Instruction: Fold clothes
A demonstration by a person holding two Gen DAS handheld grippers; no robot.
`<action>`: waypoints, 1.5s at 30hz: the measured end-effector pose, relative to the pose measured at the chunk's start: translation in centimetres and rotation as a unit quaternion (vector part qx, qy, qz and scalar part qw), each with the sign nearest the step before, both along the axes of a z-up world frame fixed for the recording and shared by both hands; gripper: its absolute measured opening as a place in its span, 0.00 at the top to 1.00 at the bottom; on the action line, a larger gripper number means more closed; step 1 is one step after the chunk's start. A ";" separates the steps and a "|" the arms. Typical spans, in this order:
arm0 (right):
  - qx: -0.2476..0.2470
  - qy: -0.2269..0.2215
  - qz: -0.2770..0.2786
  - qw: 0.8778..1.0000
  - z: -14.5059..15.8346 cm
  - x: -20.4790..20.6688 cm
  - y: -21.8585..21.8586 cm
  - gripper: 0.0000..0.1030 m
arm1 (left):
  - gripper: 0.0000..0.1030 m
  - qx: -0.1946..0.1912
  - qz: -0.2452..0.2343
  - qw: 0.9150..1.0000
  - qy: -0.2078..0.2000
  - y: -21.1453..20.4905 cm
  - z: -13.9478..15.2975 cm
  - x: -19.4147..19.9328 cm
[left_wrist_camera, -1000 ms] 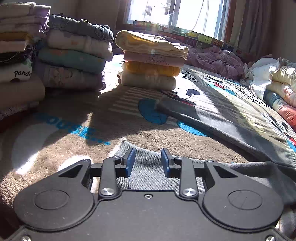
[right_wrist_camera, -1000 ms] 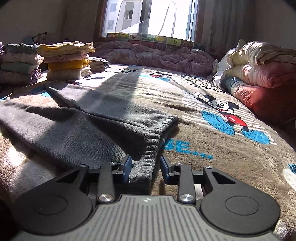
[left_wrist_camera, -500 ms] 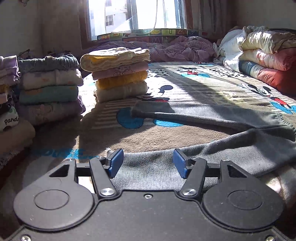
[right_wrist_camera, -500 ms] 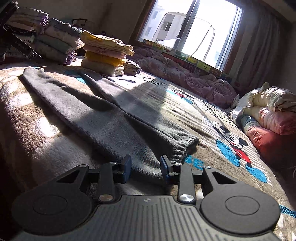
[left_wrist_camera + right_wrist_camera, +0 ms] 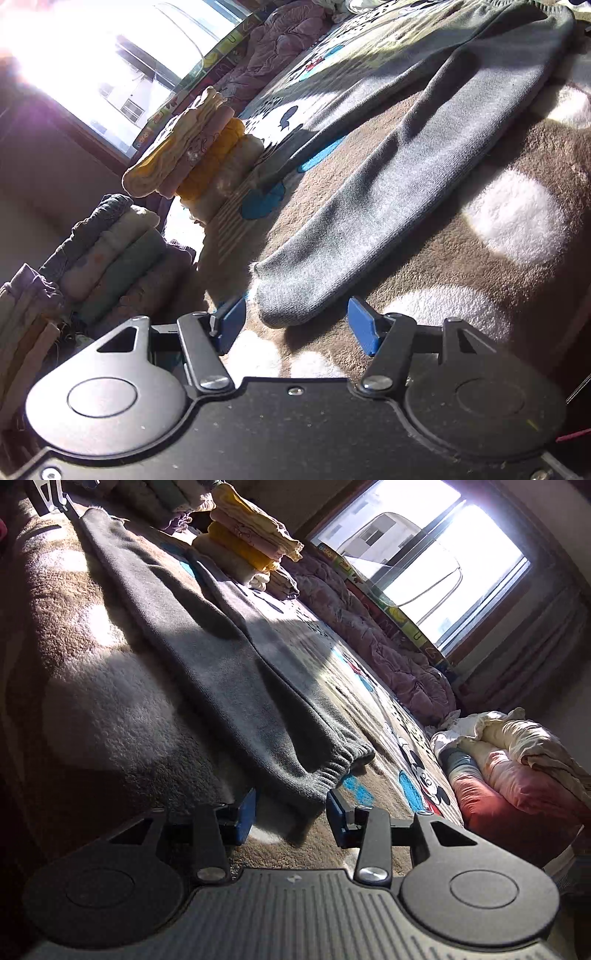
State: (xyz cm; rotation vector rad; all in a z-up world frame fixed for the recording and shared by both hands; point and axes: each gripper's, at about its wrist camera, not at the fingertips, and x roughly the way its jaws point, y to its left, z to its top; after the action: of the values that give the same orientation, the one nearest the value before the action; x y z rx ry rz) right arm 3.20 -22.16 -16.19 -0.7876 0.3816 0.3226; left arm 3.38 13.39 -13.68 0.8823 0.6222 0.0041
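Grey sweatpants (image 5: 388,177) lie flat on a brown Mickey Mouse blanket (image 5: 517,229). In the left wrist view a leg cuff (image 5: 284,306) ends just ahead of my left gripper (image 5: 295,326), which is open and empty, its blue pads either side of the cuff without touching it. In the right wrist view the ribbed waistband (image 5: 332,771) of the sweatpants (image 5: 221,657) lies just ahead of my right gripper (image 5: 291,814), which is open and empty.
Stacks of folded clothes (image 5: 199,147) (image 5: 110,251) stand at the left by the window; one stack also shows in the right wrist view (image 5: 251,546). A purple quilt (image 5: 388,642) lies under the window. Rolled bedding (image 5: 517,768) is at the right.
Both grippers have opened wider and let go of the sweatpants, then pulled back and tilted. The sweatpants now lie flat ahead of both.
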 end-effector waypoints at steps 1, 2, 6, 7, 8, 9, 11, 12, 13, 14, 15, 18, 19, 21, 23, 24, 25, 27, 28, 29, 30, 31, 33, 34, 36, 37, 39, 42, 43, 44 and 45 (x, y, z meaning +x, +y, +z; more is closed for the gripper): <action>0.000 0.002 -0.001 1.000 0.0 0.0 -0.1 0.58 | 0.39 0.023 -0.006 1.000 0.001 -0.1 -0.7 0.1; 0.003 0.003 -0.003 1.000 0.0 0.0 -0.4 0.58 | 0.39 0.045 -0.013 0.999 -0.001 -0.1 -1.3 0.2; -0.023 -0.019 0.001 1.000 -0.6 -0.1 -0.2 0.54 | 0.39 0.092 -0.031 0.995 -0.020 -0.2 -2.5 0.7; -0.034 -0.026 0.005 0.999 -0.8 -0.2 0.0 0.54 | 0.39 0.095 -0.032 0.995 -0.023 -0.1 -2.5 0.9; -0.046 -0.034 0.010 0.998 -1.1 -0.2 0.3 0.54 | 0.38 0.096 -0.032 0.995 -0.027 0.0 -2.5 1.0; -0.055 -0.040 0.014 0.998 -1.3 -0.2 0.6 0.54 | 0.37 0.096 -0.031 0.994 -0.032 0.1 -2.4 1.2; -0.061 -0.047 0.019 0.997 -1.5 0.1 0.9 0.54 | 0.37 0.096 -0.032 0.994 -0.042 0.3 -2.3 1.4; -0.060 -0.048 0.020 0.997 -1.5 0.3 0.9 0.54 | 0.37 0.094 -0.031 0.994 -0.048 0.4 -2.3 1.5; -0.060 -0.050 0.021 0.997 -1.5 0.5 1.0 0.55 | 0.38 0.090 -0.030 0.994 -0.055 0.6 -2.1 1.6; -0.059 -0.051 0.022 0.997 -1.5 0.7 1.0 0.57 | 0.45 0.086 -0.025 0.994 -0.062 0.7 -2.0 1.8; -0.056 -0.048 0.023 0.997 -1.4 0.9 1.0 0.60 | 0.61 0.082 -0.018 0.994 -0.069 0.8 -1.8 1.9; -0.031 -0.038 0.020 0.999 -0.6 1.2 0.6 0.81 | 0.86 0.051 0.007 0.994 -0.097 1.4 -0.7 2.3; -0.012 -0.046 0.018 0.999 0.1 1.2 0.3 0.83 | 0.88 0.027 0.014 0.994 -0.107 1.7 0.0 2.5; 0.023 -0.060 0.014 0.998 1.4 1.2 -0.3 0.84 | 0.91 -0.003 0.025 0.992 -0.123 1.9 1.2 3.2; 0.054 -0.070 0.007 0.996 2.6 1.7 -0.8 0.85 | 0.93 -0.026 0.034 0.990 -0.136 2.0 2.2 4.1; 0.070 -0.071 0.003 0.995 3.0 2.2 -1.0 0.85 | 0.93 -0.033 0.037 0.989 -0.140 2.0 2.7 4.6; 0.085 -0.072 -0.001 0.994 3.4 2.6 -1.3 0.86 | 0.93 -0.038 0.040 0.988 -0.143 2.0 3.2 5.3; 0.115 -0.065 -0.009 0.991 4.2 3.7 -1.7 0.87 | 0.94 -0.051 0.046 0.986 -0.149 1.7 4.3 6.6; 0.131 -0.060 -0.014 0.989 4.6 4.3 -2.0 0.87 | 0.94 -0.059 0.051 0.985 -0.152 1.7 4.7 7.3; 0.149 -0.058 -0.020 0.987 4.9 4.9 -2.4 0.87 | 0.94 -0.065 0.055 0.984 -0.154 1.7 5.1 8.1; 0.164 -0.055 -0.025 0.985 5.3 5.6 -2.7 0.87 | 0.94 -0.071 0.060 0.983 -0.157 1.6 5.5 8.9; 0.173 -0.051 -0.029 0.983 5.5 6.2 -2.8 0.87 | 0.94 -0.076 0.064 0.982 -0.159 1.5 5.8 9.6; 0.195 -0.043 -0.035 0.979 6.1 7.5 -3.2 0.87 | 0.94 -0.089 0.073 0.980 -0.161 1.3 6.4 10.9; 0.206 -0.034 -0.037 0.977 6.4 8.2 -3.3 0.88 | 0.94 -0.094 0.076 0.980 -0.159 1.2 6.7 11.8; 0.231 -0.017 -0.039 0.972 7.1 9.7 -3.6 0.89 | 0.95 -0.098 0.078 0.979 -0.158 0.8 7.1 13.5; 0.250 -0.009 -0.040 0.967 7.5 10.4 -3.8 0.89 | 0.95 -0.098 0.078 0.980 -0.157 0.7 7.3 14.4; 0.275 0.000 -0.041 0.961 8.2 11.7 -4.1 0.90 | 0.95 -0.095 0.077 0.980 -0.157 0.2 7.5 16.0; 0.294 0.005 -0.041 0.955 8.6 13.8 -4.3 0.99 | 0.95 -0.098 0.079 0.980 -0.152 -0.1 7.7 17.9; 0.302 0.008 -0.045 0.952 8.5 14.6 -4.5 0.99 | 0.95 -0.102 0.080 0.980 -0.150 -0.1 7.6 18.3; 0.313 0.012 -0.049 0.948 8.4 15.2 -4.8 0.99 | 0.95 -0.104 0.078 0.980 -0.148 0.0 7.5 18.2; 0.335 0.023 -0.048 0.941 8.3 15.4 -5.4 0.98 | 0.95 -0.096 0.077 0.981 -0.148 0.0 7.3 17.8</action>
State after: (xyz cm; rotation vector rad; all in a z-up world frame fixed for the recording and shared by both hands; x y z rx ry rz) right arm 18.55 -27.60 -7.90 -0.0929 0.3226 0.3505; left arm 21.16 13.37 -6.42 0.6290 0.4017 0.2092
